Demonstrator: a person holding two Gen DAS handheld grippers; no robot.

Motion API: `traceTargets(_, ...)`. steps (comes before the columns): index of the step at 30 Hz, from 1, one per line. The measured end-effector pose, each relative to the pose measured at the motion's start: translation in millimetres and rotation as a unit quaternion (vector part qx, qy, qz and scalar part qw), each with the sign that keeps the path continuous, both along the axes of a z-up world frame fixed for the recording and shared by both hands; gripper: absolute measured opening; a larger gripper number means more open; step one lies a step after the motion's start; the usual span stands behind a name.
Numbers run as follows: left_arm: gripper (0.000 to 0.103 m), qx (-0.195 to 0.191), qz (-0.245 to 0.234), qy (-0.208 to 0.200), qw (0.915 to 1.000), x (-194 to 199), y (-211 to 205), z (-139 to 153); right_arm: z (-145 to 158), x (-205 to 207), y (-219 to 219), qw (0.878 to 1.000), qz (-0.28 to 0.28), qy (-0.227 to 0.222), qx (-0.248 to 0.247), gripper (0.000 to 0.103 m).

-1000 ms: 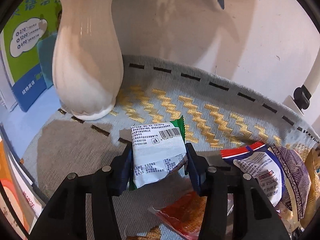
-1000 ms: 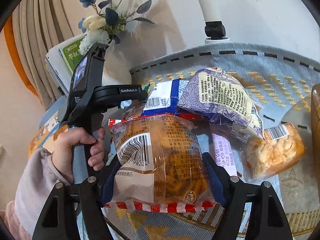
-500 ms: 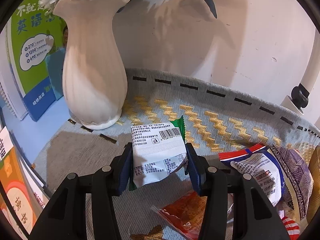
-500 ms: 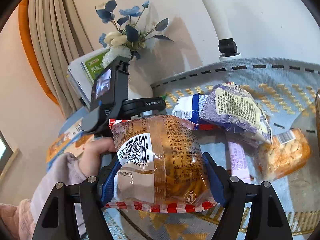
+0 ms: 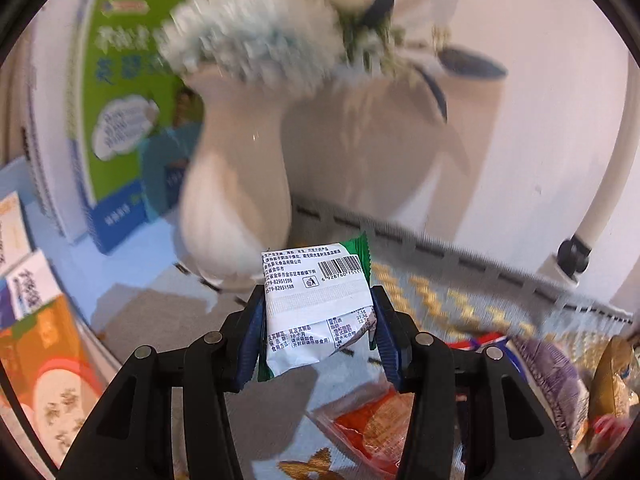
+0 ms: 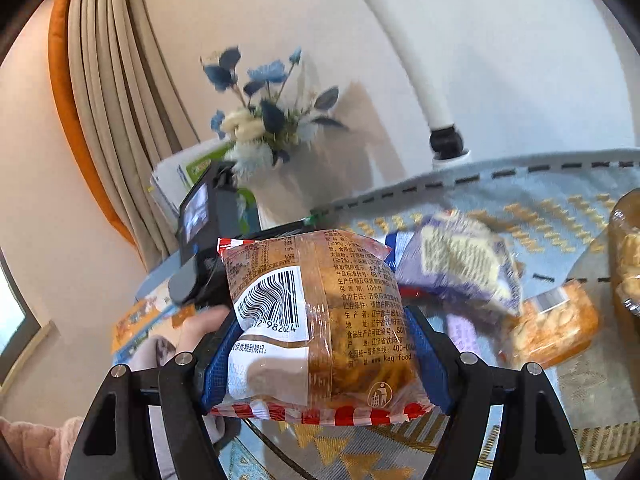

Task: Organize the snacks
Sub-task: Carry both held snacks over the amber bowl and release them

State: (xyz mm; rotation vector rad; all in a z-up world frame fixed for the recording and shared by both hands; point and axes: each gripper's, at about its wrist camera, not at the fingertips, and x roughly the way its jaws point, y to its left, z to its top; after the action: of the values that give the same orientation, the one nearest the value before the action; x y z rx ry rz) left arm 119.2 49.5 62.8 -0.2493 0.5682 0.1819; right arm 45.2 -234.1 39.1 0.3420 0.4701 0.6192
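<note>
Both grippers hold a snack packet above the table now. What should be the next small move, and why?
Probably carry both packets clear of the vase before lowering. The left gripper grips a small white and green packet right in front of the vase and flowers; the right gripper grips a clear bread packet above the loose snacks. No sorting place shows, so where to put them cannot be told.

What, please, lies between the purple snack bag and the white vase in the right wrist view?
In the right wrist view, the blue-and-white packet peeks out beside the purple snack bag; beyond it, bare patterned cloth runs to the white vase.
</note>
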Motion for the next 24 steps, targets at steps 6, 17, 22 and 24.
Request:
traceTargets(6, 0.047, -0.003, -0.019, -0.028, 0.9994, -16, -21, 33, 20, -5, -30, 0.999, -0.035, -0.021, 0.033, 0.076)
traceTargets(17, 0.047, -0.003, -0.152, -0.034, 0.9878, -38, -129, 85, 61, -14, -129, 0.987, -0.136, -0.044, 0.08, 0.076)
traceTargets(22, 0.047, 0.024, -0.26, -0.01, 0.9652, -45, -201, 101, 68, -20, -182, 0.98, -0.186, -0.051, 0.041, 0.076)
traceTargets(24, 0.047, 0.026, -0.304, 0.002, 0.9524, -49, -229, 102, 66, -23, -205, 0.976, -0.212, -0.042, 0.021, 0.076)
